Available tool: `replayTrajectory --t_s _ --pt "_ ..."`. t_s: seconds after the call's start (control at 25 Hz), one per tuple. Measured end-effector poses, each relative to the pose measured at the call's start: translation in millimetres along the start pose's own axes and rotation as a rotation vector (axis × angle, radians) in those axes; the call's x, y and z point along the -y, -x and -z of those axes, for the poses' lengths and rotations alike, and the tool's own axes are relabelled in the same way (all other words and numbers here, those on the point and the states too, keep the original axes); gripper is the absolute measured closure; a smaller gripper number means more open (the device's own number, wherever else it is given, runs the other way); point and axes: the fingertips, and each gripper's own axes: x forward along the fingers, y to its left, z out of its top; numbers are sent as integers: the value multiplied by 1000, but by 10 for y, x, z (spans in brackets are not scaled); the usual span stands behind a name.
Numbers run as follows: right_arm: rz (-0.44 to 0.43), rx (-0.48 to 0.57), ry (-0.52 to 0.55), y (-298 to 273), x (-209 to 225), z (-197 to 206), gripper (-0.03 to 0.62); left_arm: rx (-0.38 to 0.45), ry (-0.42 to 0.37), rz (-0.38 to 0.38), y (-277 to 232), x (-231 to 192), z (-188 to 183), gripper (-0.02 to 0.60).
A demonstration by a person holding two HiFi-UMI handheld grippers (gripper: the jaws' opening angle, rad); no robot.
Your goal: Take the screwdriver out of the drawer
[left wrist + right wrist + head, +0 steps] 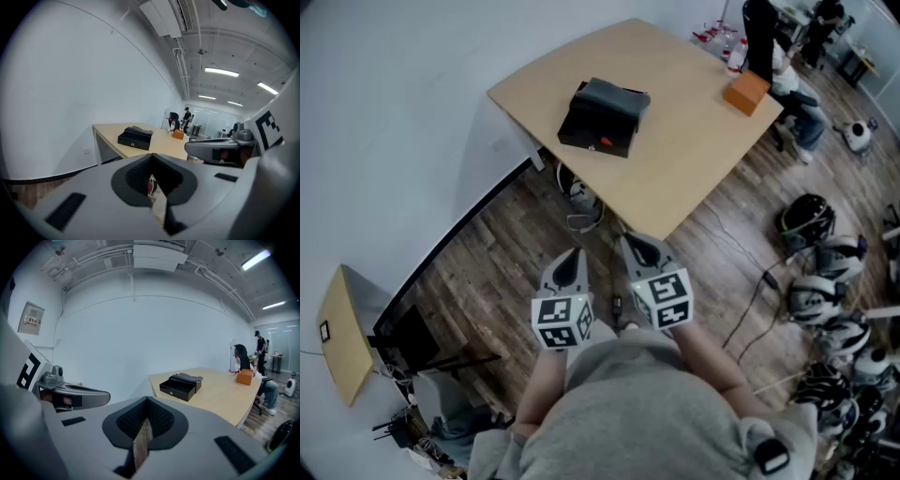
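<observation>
Head view. At lower centre we see the left gripper (571, 257) and the right gripper (639, 247) side by side and close to the person's body. Each has its jaws drawn together to a point, and nothing is between them. The wooden table (684, 150) fills the upper centre, well apart from both grippers. On it stands the black drawer box (598, 127) with a grey cloth (615, 96) on top. An orange box (746, 93) sits near the table's upper right corner. We cannot make out the screwdriver in any view.

Left gripper view. Its jaws meet at lower centre in a thin seam and grip nothing. The drawer box (134, 139) appears small at mid-frame on the table (107, 131), far beyond the jaws. The right gripper (188, 146) enters from the right edge.

Right gripper view. These jaws also stand pressed together, empty, at lower centre. The drawer box (180, 387) lies right of centre on the table (220, 397), its knobbed front turned toward us. The orange box (245, 377) is farther right.
</observation>
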Motion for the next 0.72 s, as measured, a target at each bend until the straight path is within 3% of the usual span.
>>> replayTrajectory --t_s 0.16,0.72 --pt "-17 39 -3 91 -16 -49 595 9 30 -14 44 31 -18 580" --pt "-83 33 4 178 -17 -3 595 -7 66 -53 98 120 132 580"
